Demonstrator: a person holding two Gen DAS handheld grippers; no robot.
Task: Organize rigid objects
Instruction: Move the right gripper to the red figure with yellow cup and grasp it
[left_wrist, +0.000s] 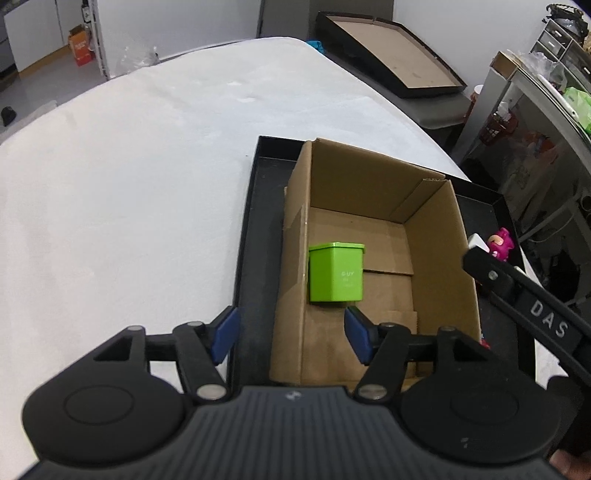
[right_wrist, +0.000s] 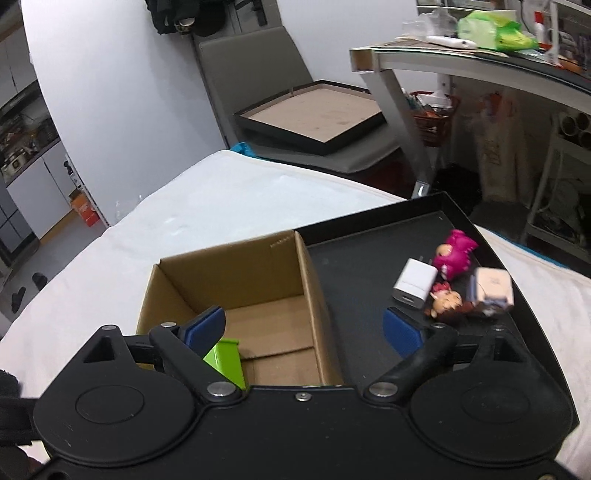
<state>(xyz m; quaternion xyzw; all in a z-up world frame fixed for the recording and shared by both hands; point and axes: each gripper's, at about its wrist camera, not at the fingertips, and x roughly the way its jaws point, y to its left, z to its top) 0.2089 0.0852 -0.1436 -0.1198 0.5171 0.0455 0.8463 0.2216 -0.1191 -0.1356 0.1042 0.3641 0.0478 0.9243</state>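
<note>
Left wrist: green tin (left_wrist: 336, 273) in carton (left_wrist: 436, 229) (upright)

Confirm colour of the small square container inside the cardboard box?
Lime green square container, clearest in the left wrist view.

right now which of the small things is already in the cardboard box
Only the green container: it stands upright on the cardboard box floor. The white charger, pink figure and brown-haired figurine lie outside on the black tray.
</note>
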